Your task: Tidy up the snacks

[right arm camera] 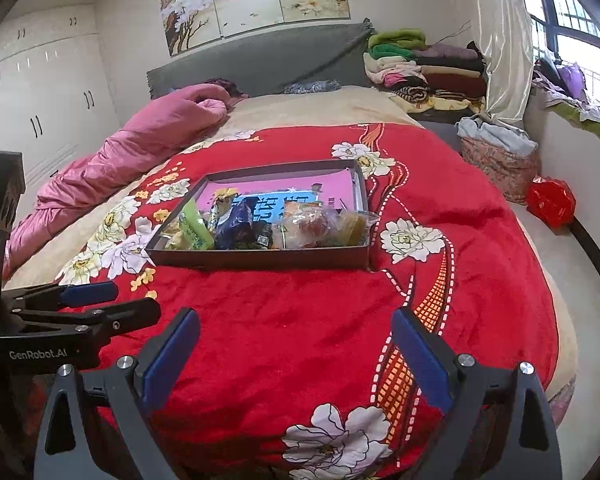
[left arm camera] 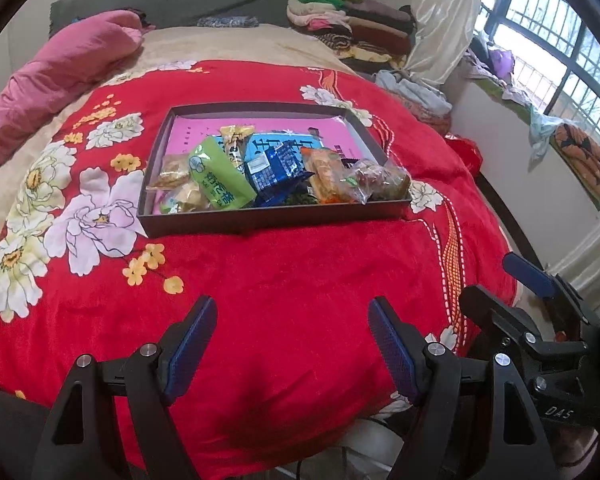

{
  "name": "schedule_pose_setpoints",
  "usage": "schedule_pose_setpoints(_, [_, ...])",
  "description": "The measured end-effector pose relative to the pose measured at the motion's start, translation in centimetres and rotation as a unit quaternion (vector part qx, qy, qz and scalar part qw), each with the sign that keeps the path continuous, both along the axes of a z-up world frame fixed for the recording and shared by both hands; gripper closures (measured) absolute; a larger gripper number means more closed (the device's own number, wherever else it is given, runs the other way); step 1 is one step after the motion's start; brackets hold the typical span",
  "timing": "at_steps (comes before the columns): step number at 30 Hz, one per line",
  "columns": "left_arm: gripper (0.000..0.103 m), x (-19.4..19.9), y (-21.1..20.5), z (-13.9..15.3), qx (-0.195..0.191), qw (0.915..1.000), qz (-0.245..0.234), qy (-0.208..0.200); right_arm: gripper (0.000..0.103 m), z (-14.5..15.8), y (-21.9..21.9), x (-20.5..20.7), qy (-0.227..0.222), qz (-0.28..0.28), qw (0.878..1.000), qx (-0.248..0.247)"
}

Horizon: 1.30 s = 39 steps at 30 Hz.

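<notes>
A shallow dark box [left arm camera: 276, 218] [right arm camera: 260, 260] with a pink lining sits on the red flowered blanket [left arm camera: 300, 280] [right arm camera: 300, 320]. Several snack packets lie heaped in its near half: a green pack [left arm camera: 218, 174] [right arm camera: 192, 226], a dark blue pack [left arm camera: 278, 172] [right arm camera: 236, 224], an orange-brown clear pack [left arm camera: 326, 176] and a clear bag of red and brown sweets [left arm camera: 374, 180] [right arm camera: 320, 226]. My left gripper [left arm camera: 292, 332] is open and empty, low over the blanket, well short of the box. My right gripper [right arm camera: 296, 344] is open and empty too, beside it on the right.
A pink quilt [left arm camera: 48, 80] [right arm camera: 140, 136] lies rolled along the bed's left side. Folded clothes [left arm camera: 352, 20] [right arm camera: 424, 68] are stacked at the head right. A red bag [right arm camera: 550, 202] and a cloth basket [right arm camera: 500, 160] stand on the floor right, under the window.
</notes>
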<state>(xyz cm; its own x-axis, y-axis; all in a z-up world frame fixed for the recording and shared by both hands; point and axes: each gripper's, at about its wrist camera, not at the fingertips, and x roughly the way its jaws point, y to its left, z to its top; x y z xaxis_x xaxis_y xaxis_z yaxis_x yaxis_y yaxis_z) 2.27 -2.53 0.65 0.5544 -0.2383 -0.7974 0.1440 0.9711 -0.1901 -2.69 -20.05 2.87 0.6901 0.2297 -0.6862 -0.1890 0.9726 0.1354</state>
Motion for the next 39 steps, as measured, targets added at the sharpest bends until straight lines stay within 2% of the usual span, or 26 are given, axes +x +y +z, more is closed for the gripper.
schedule_pose_setpoints(19, [0.024, -0.06, -0.13, -0.33, 0.006, 1.0000, -0.001, 0.006, 0.006, -0.02, 0.44, -0.19, -0.017, 0.006, 1.000, -0.018])
schedule_pose_setpoints(39, [0.024, 0.04, 0.33, -0.47, 0.002, 1.0000, 0.003, 0.004, 0.006, -0.69, 0.10, 0.18, -0.001, 0.001, 1.000, -0.018])
